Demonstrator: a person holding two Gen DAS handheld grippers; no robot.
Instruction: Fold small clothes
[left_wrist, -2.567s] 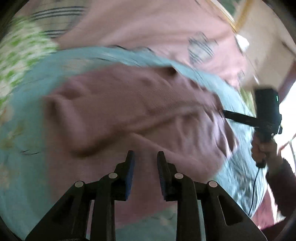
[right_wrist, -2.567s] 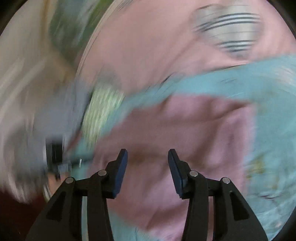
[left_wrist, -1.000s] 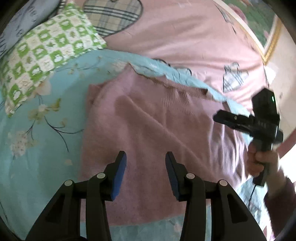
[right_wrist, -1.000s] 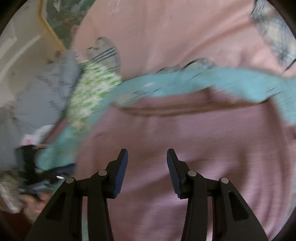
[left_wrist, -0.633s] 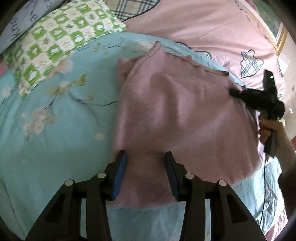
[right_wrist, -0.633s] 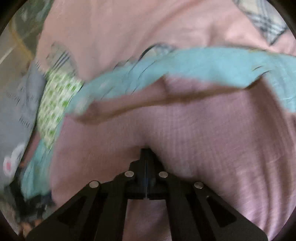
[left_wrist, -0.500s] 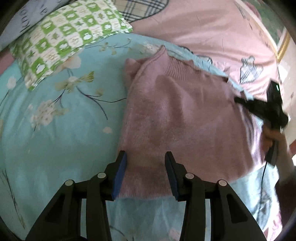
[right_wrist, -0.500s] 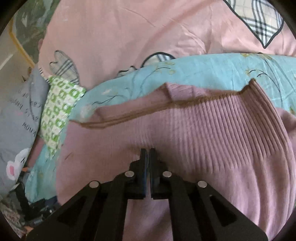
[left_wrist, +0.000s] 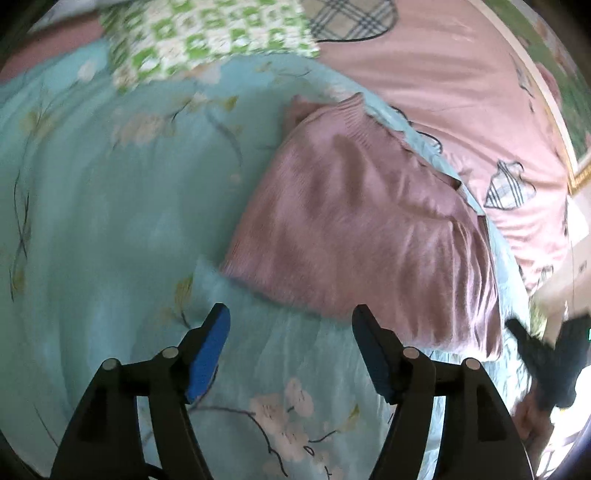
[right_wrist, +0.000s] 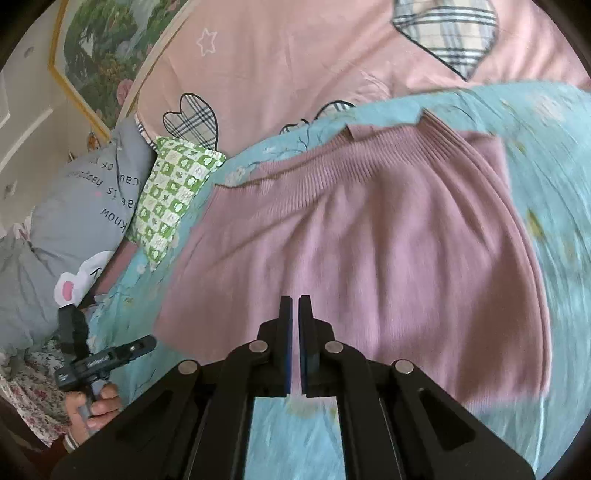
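Plainly the mauve knit sweater (right_wrist: 369, 236) lies partly folded near the far edge of the teal floral quilt (left_wrist: 110, 221). The right gripper (right_wrist: 294, 347) is pressed together with nothing visibly between its pads, so a pull would likely move no cloth. The left gripper (left_wrist: 291, 350), jaws just spread wider and empty, hangs short of the near hem and could snag the quilt instead. The green checked pillow (right_wrist: 173, 195) sits near the sweater's collar end.

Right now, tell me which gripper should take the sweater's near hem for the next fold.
Left. The left gripper has just been opening, nothing between its pads, just short of the pink sweater hem. The right gripper is shut and holds nothing.
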